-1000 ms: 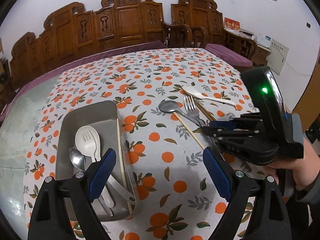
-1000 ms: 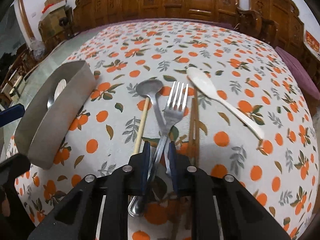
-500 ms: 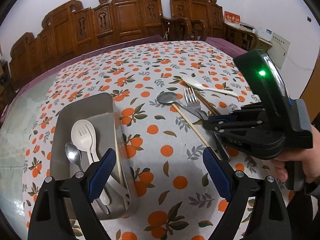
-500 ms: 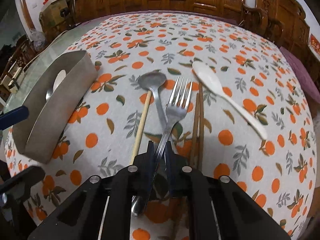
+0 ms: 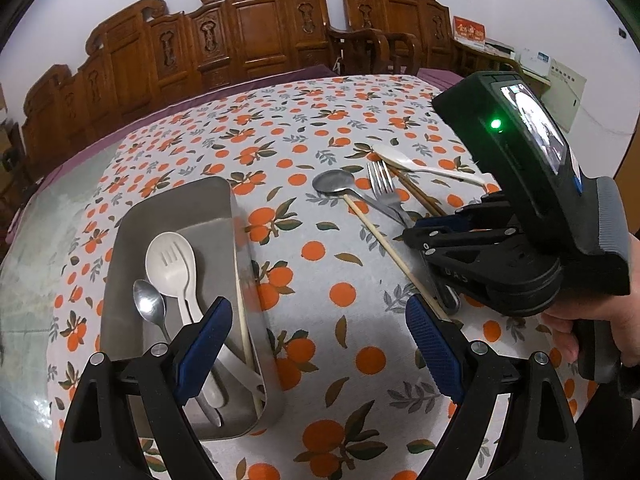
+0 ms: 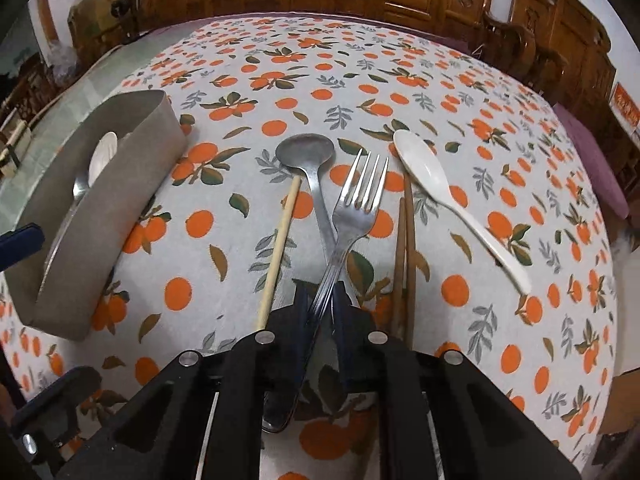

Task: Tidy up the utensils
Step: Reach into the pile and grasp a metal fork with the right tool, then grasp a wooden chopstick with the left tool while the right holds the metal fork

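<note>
My right gripper (image 6: 322, 300) is shut on the handle of a metal fork (image 6: 360, 204), its tines pointing away over the tablecloth; both also show in the left wrist view, gripper (image 5: 416, 228) and fork (image 5: 382, 184). Under the fork lie a metal spoon (image 6: 308, 156), a pale chopstick (image 6: 280, 248), brown chopsticks (image 6: 404, 248) and a white spoon (image 6: 440, 188). A metal tray (image 5: 216, 208) at the left holds a white spork (image 5: 172, 260), a small metal spoon (image 5: 148, 304) and a chopstick. My left gripper (image 5: 320, 344) is open and empty beside the tray.
The table carries an orange-print cloth (image 5: 320, 128). Carved wooden chairs (image 5: 248, 32) stand along the far side. The tray's wall (image 6: 116, 216) stands left of the right gripper. A bare glass strip of table (image 5: 48, 216) lies at the far left.
The right gripper's jaws have closed tight on the fork handle and lifted it slightly, so the fork has tilted. The left gripper stays open and has risen a little.
</note>
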Tool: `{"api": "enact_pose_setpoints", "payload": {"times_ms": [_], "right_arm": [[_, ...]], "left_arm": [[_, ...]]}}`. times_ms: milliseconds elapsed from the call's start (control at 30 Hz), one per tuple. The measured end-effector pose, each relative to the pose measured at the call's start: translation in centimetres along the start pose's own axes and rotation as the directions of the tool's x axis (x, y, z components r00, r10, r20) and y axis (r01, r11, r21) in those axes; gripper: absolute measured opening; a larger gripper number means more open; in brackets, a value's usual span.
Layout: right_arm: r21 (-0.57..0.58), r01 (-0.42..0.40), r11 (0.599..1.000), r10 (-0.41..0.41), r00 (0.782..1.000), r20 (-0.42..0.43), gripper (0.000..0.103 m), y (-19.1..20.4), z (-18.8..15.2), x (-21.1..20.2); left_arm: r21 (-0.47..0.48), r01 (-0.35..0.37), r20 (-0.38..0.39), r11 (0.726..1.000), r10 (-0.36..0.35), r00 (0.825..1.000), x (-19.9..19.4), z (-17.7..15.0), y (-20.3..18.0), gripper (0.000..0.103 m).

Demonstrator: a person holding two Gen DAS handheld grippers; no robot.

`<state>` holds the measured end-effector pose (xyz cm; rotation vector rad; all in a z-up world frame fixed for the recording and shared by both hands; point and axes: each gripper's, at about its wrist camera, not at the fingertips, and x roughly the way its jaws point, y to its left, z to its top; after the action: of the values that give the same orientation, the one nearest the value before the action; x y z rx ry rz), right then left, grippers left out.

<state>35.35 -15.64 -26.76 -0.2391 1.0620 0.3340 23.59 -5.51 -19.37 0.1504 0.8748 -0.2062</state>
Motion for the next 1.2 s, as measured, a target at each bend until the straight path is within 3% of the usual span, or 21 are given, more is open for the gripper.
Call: {"api": "enact_pose_setpoints", "payload": {"times_ms": [200, 333, 700, 967, 1033, 1200], "right_arm": [[0.008, 0.036, 0.999, -0.036, 0.999, 0.009, 0.009, -0.2, -0.3, -0.2], [0.038, -0.019, 0.999, 0.018, 1.0, 0.024, 0.009, -1.1, -1.4, -1.2], [0.071, -0.077, 0.994, 0.069, 0.992, 0.107, 0.009, -3.6, -2.6, -5.0], [0.085, -0.073, 0.994, 0.062, 0.99, 0.123, 0.009, -5.5, -3.6, -6.4], [0.087, -0.072, 0.994, 0.061, 0.991, 0.121, 0.009, -5.6, -3.8, -6.4], [0.092, -0.075, 0.993, 0.064, 0.991, 0.117, 0.009, -5.6, -4.1, -6.4]], "left_arm": [[0.002, 0.006, 0.009, 1.0, -0.006, 1.0, -0.6, -0.2, -0.6, 0.085], [0.009, 0.018, 0.013, 1.0, -0.018, 1.0, -0.8, -0.3, -1.5, 0.085], [0.009, 0.058, -0.018, 0.998, -0.058, 0.998, 1.4, -0.3, -4.2, 0.083], [0.03, 0.072, -0.059, 0.997, -0.07, 0.996, 4.3, -0.1, -6.2, 0.066], [0.041, 0.07, -0.088, 0.997, -0.066, 0.994, 5.3, -0.4, -6.5, 0.054], [0.016, 0.078, -0.091, 0.997, -0.077, 0.993, 5.2, -0.7, -5.6, 0.036]]}}
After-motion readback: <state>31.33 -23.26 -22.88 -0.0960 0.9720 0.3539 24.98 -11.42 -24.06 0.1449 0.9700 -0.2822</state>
